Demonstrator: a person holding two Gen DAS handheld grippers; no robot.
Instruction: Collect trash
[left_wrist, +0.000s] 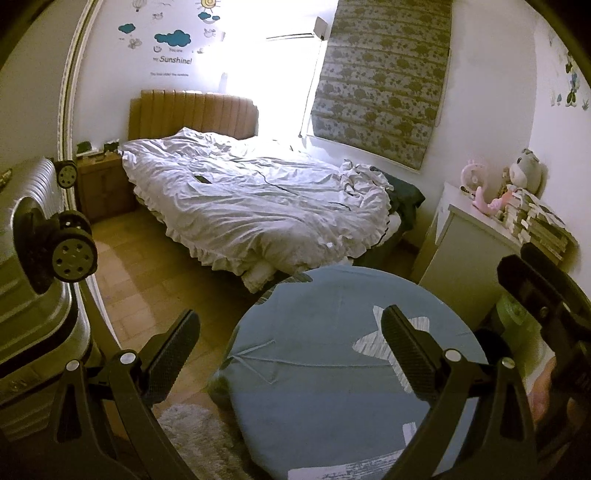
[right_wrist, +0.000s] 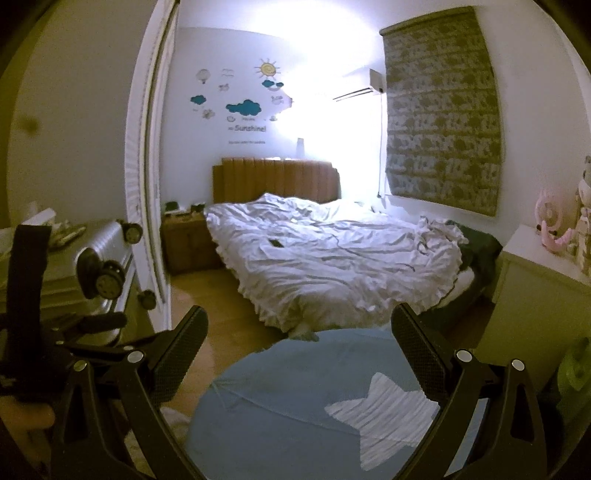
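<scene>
Both jaws wide open w/ nothing held: left gripper (left_wrist: 291, 332) & right gripper (right_wrist: 299, 328) hover over blue cushion (left_wrist: 314, 387), prob. ready to grab. No sure trash seen; maybe white scrap (left_wrist: 330, 244) on bed (left_wrist: 258, 206).

You see a blue round cushion (left_wrist: 332, 387) with a white striped star (right_wrist: 384, 413), white ruffled bedding (left_wrist: 258, 206), tan ribbed headboard (left_wrist: 192, 114), floral grey-gold blind (left_wrist: 384, 77), silver ribbed suitcase (left_wrist: 26, 266), blue cloud stickers (right_wrist: 243, 107).

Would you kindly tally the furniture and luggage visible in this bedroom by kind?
Bed: 1
Bedside cabinet: 1
White dresser: 1
Round blue cushioned seat: 1
Suitcase: 1
Total: 5
</scene>
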